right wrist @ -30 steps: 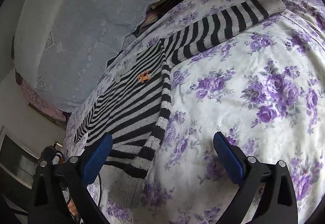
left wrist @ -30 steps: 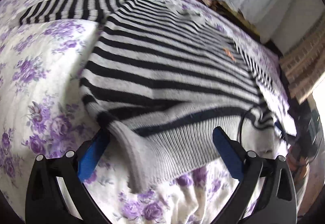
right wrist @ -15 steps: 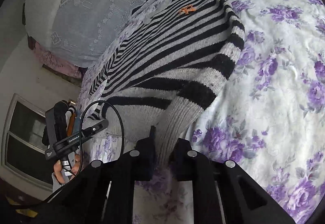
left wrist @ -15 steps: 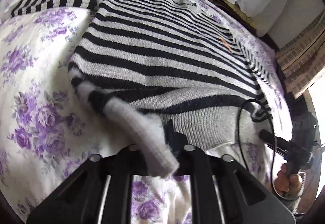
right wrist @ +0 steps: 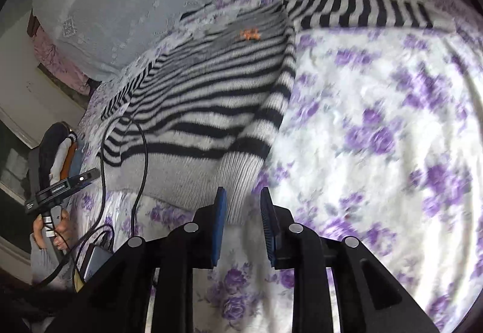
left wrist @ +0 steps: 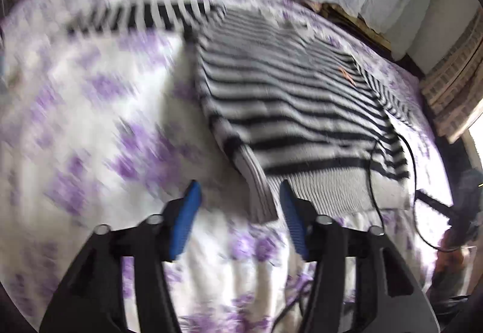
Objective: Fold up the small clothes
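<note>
1. The black-and-white striped knit sweater (left wrist: 289, 109) lies flat on the purple-flowered white bedsheet (left wrist: 90, 127).
2. The left gripper (left wrist: 238, 197) is spread; the grey hem corner lies between its fingers.
3. The right gripper (right wrist: 241, 200) stands slightly parted around the hem's other corner.
4. The sweater's body runs from near hem to far collar.

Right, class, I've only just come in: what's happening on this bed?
A person holding a gripper in each hand is working on a striped sweater spread flat on a flowered bedsheet. Both grippers sit at the sweater's grey bottom hem, one at each corner. The left gripper is open, with the hem corner lying loose between its blue fingers. The right gripper is also open, its jaws nearer together, just in front of the hem. Nothing is folded yet, and one sleeve lies stretched out sideways.
</note>
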